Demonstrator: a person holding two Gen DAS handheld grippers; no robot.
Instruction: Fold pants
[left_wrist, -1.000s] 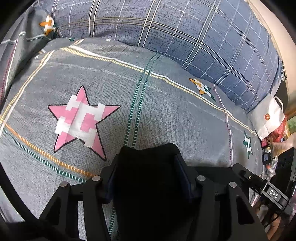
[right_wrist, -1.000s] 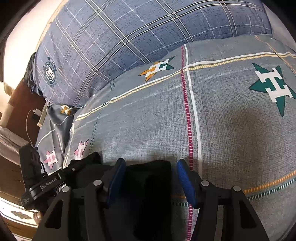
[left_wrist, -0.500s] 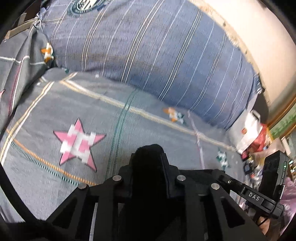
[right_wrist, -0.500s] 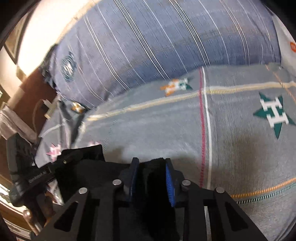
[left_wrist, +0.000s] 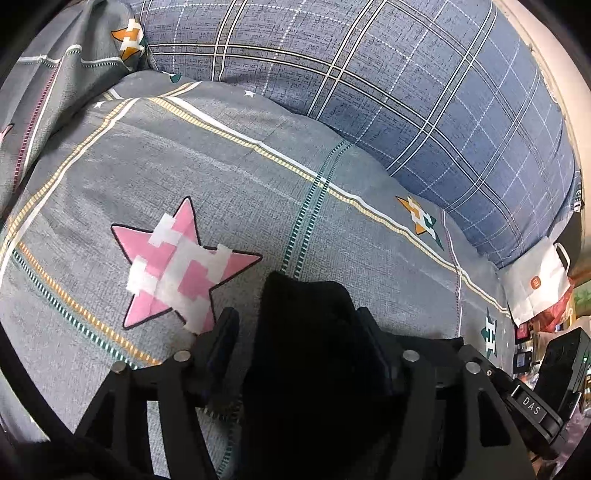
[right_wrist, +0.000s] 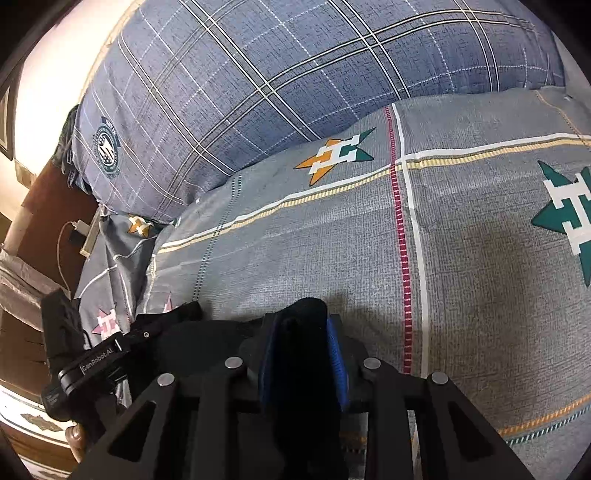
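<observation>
Pants: we see black pants (left_wrist: 306, 332) on the bed, at the near edge of both views; in the left wrist view a dark fold of them rises between the two fingers, and in the right wrist view (right_wrist: 303, 354) a narrow bunch of the same cloth stands up between the blue pads.
Left tongs: the left tongs (left_wrist: 301, 343) have just been opening; the fingers stand well apart, the cloth is between them, the left pad is clear of it with grey cover showing in the gap, and at the right pad we cannot tell if it touches.
Right tongs: the right tongs (right_wrist: 301, 350) are closed narrow on the bunch of pants, and both blue pads (right_wrist: 338, 354) press on the black cloth.
Bed cover: the grey bed cover (left_wrist: 229, 177) lies under the pants, with thin yellow, white, green and red lines.
Stars: a pink and white star (left_wrist: 177, 266) is just beside the left tongs, on their left; an orange and green star (right_wrist: 338, 153) and a larger green star (right_wrist: 569, 218) lie further from the right tongs.
Blue quilt: a blue checked quilt (right_wrist: 280, 74) is piled at the far side of the bed, against the wall.
Paper bag: a white paper bag (left_wrist: 537, 284) stands beyond the bed edge at the right of the left wrist view.
</observation>
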